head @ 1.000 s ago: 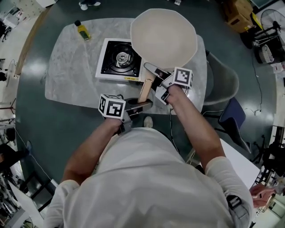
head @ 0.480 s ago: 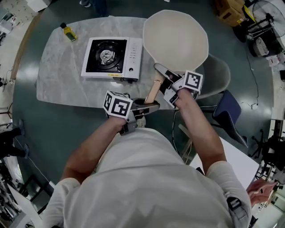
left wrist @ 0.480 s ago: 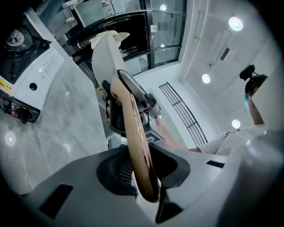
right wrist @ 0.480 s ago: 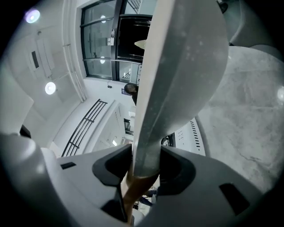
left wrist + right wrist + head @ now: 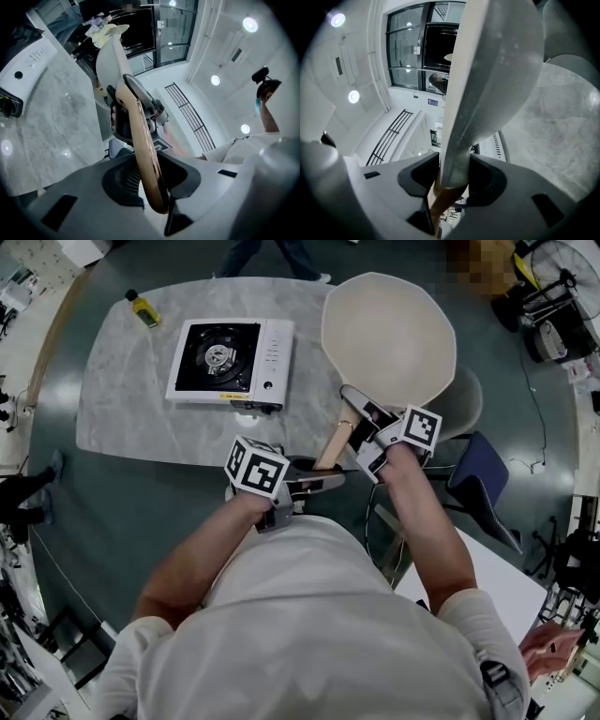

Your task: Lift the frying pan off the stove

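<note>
The cream frying pan [image 5: 389, 338] hangs in the air to the right of the portable stove [image 5: 230, 357], clear of its burner. Its wooden handle [image 5: 335, 444] slopes down toward me. My left gripper [image 5: 314, 479] is shut on the handle's near end [image 5: 140, 145]. Higher up, my right gripper [image 5: 370, 427] is shut where the handle meets the grey neck of the pan [image 5: 497, 61]. In the left gripper view [image 5: 157, 187] the pan [image 5: 110, 61] rises beyond the right gripper. In the right gripper view [image 5: 452, 180] the pan's underside fills the middle.
The stove sits on a marble table [image 5: 131, 399] with a small yellow bottle [image 5: 142, 307] at the far left corner. A grey chair [image 5: 469, 399] and a blue chair [image 5: 483, 479] stand under and right of the pan. Someone's legs [image 5: 281, 254] show beyond the table.
The pan, held by both grippers, has moved right, from overlapping the stove's right edge to clear of it, beyond the table's right end.
</note>
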Available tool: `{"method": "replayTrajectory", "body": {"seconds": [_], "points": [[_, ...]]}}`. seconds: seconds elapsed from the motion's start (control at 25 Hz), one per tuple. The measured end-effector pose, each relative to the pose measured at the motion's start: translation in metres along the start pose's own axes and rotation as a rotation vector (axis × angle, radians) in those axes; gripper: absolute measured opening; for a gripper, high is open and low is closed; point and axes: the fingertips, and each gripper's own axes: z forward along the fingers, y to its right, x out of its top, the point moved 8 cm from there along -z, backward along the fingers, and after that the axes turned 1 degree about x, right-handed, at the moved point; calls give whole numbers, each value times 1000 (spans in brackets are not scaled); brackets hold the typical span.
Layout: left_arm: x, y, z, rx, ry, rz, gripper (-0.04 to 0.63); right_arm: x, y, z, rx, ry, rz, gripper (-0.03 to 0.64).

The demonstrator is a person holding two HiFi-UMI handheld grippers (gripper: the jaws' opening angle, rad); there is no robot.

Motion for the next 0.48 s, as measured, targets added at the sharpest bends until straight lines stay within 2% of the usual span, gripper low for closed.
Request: {"method": "replayTrajectory", "body": {"seconds": [0.16,0.48], "points": [[-6,3,4,-9,-10,-6,103,-3,2,-9,-7,7,4,175],[7,-6,-9,-18,-24,-8,103,1,3,7,-16,13,6,175]]}}
